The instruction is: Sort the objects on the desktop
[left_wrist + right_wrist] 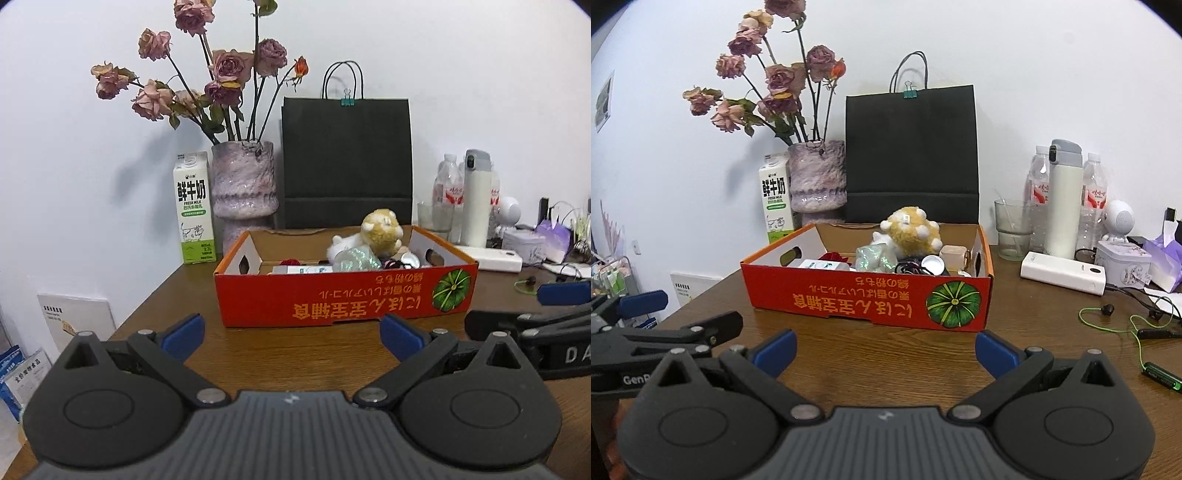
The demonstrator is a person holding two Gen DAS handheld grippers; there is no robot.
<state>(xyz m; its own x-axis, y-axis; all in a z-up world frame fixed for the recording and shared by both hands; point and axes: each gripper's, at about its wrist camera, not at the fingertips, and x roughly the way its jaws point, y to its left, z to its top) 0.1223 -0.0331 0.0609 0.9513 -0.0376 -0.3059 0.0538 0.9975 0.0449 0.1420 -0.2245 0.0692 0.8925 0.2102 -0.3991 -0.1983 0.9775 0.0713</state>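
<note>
Red box (871,299) w/ plush toy (912,230) etc.; both grippers' fingers apart.

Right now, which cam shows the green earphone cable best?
Right wrist: the green earphone cable lies in full view on the table, right of the red box. Left wrist catches only a short green loop at the frame edge.

Wall (480,74): plain white, evenly lit, faint shadows cast on it | Desk (295,354): dark wood grain, set against the wall | Small picture (603,101): fixed on the wall at far left | White panel (79,319): leaned low against the wall beside the desk
</note>
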